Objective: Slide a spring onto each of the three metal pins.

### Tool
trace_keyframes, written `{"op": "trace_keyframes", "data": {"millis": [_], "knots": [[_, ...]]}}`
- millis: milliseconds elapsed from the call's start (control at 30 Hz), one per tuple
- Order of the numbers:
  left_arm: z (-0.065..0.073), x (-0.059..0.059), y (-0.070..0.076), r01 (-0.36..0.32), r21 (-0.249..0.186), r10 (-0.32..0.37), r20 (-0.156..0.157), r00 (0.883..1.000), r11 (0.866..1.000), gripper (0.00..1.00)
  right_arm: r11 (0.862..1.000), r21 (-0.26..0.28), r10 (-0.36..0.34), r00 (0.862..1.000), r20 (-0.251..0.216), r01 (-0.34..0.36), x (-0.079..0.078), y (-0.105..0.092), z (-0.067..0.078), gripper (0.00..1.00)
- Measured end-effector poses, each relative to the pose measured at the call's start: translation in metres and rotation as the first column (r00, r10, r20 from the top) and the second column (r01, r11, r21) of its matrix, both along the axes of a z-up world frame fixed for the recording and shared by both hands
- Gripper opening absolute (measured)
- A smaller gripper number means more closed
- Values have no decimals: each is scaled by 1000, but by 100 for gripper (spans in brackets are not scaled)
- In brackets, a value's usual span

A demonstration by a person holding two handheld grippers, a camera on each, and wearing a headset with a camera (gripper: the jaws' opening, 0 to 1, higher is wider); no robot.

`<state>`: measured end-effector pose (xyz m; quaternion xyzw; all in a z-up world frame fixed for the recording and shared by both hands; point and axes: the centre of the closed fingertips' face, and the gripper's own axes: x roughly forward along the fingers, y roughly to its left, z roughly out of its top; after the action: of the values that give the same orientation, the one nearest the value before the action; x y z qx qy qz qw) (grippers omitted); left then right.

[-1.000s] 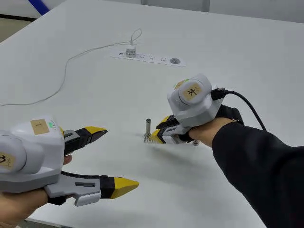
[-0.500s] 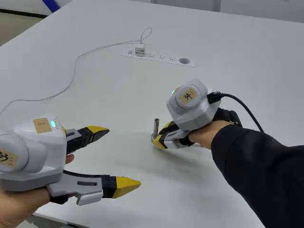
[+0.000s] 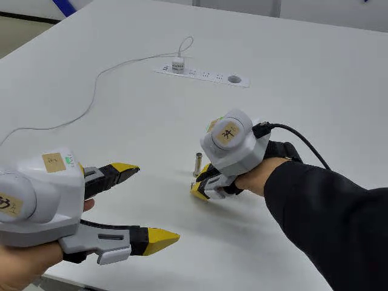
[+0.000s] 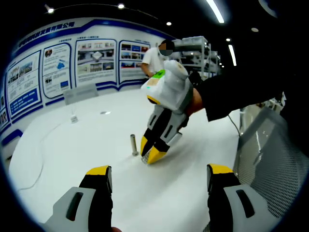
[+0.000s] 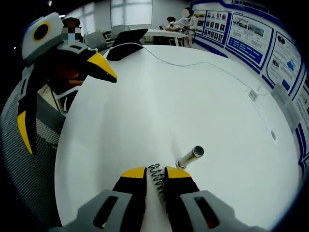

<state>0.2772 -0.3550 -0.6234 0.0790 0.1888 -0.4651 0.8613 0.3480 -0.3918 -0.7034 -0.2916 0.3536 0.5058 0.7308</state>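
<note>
Spring pinched just beside the pin

The right hand-held gripper [image 5: 155, 172] is closed on a small coiled wire spring [image 5: 158, 186], low over the white tabletop [image 3: 121, 109] next to the upright silver metal pin [image 3: 197, 163]. Best to raise the spring's free end over the pin's top, line it up, then lower gently. The left hand-held gripper [image 4: 159, 170] hangs wide open and empty.

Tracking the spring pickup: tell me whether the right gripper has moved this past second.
Yes. Judged against the standing metal pin, the right gripper, shut on a spring, has shifted from beside the pin's base toward the person.
</note>
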Motion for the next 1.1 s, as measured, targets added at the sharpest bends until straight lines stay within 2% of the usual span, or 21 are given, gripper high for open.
{"op": "trace_keyframes", "data": {"millis": [167, 400, 467, 600, 767, 867, 1100], "knots": [[0, 0, 2, -6, -3, 6, -2, 1000, 1000, 82, 995, -62, 84, 996, 8, -83, -6, 1, -4, 15], [1, -1, 2, -8, -4, 8, -1, 1000, 1000, 82, 979, -110, 176, 984, 10, -174, -10, 4, -6, 14], [2, -1, 3, -9, -3, 9, 0, 1000, 1000, 82, 977, -118, 181, 983, 7, -179, -10, 4, -6, 14], [3, -1, 3, -11, -5, 11, 3, 1000, 1000, 82, 962, -155, 226, 974, 3, -223, -12, 3, -6, 14], [3, -1, 4, -14, -6, 14, 3, 1000, 1000, 82, 955, -175, 244, 970, -2, -241, -13, 3, -7, 12], [3, -1, 5, -15, -5, 15, 4, 1000, 1000, 82, 954, -178, 245, 969, 1, -241, -14, 3, -7, 12], [2, 0, 4, -11, -4, 11, 5, 1000, 1000, 82, 970, -128, 209, 978, 23, -204, -13, 4, 9, 12]]}}
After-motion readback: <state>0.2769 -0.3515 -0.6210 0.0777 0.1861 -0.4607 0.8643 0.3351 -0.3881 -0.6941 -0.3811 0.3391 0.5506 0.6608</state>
